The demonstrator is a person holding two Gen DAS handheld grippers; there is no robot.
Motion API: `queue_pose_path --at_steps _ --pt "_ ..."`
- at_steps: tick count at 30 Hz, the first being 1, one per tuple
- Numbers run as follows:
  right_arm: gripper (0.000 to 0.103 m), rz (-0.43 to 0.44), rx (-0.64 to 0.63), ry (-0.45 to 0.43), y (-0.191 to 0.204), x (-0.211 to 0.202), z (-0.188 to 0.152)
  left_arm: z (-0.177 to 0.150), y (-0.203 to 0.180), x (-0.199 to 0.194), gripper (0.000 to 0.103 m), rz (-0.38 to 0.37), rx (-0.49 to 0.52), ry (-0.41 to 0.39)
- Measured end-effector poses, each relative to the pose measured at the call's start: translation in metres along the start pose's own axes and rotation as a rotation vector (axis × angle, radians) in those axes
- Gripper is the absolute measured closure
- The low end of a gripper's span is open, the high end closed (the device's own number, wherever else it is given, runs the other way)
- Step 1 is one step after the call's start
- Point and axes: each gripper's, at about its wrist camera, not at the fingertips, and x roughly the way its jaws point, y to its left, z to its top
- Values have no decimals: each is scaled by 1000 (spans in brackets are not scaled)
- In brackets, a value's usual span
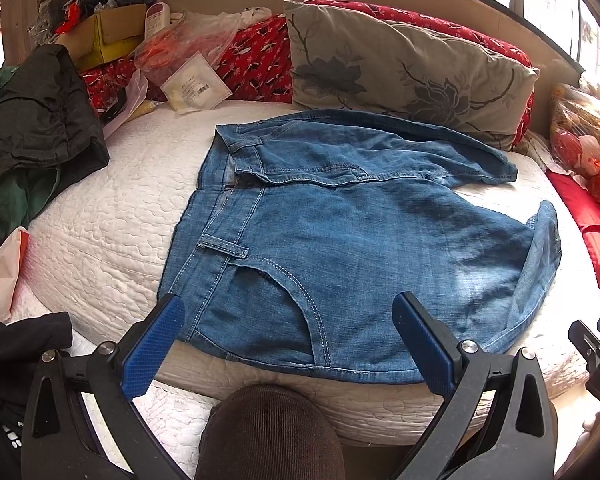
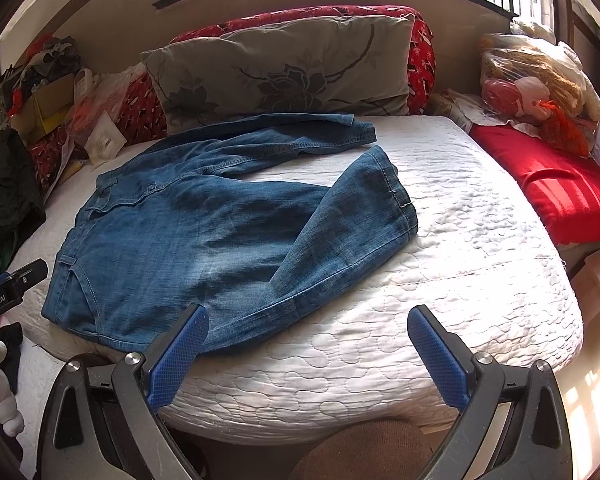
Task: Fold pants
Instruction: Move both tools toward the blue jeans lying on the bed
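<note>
Blue denim pants (image 1: 340,248) lie spread on a white quilted mattress (image 1: 112,208), waistband to the left. One leg stretches along the pillows, the other is folded back over itself with its hem up (image 2: 384,196). My left gripper (image 1: 288,304) is open and empty, hovering over the near edge of the pants by the front pocket. My right gripper (image 2: 308,316) is open and empty, above the near edge of the folded leg and bare mattress (image 2: 480,240). The right gripper's edge shows in the left wrist view (image 1: 596,344).
A grey floral pillow (image 1: 404,68) and red patterned cushions (image 1: 256,60) line the far side. Dark clothes (image 1: 36,116), a cardboard box (image 1: 104,32) and plastic bags (image 1: 180,48) pile at the left. A red cushion (image 2: 552,184) and bagged toys (image 2: 540,80) lie at the right.
</note>
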Motion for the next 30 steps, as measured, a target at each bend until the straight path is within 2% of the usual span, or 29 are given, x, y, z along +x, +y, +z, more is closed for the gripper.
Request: queue_pose_path --at_steps 6,17,21,24,30 --pt "3 4 0 26 0 4 1 1 0 3 0 37 38 25" --pt "3 -1 -9 35 0 13 3 2 0 10 0 1 -1 22" --pt "3 14 12 47 -5 18 6 3 0 18 0 15 11 74" --pt "3 19 48 71 -17 24 14 4 5 34 0 9 7 176" --pt "3 -21 120 92 -74 45 45 30 41 66 0 51 11 244"
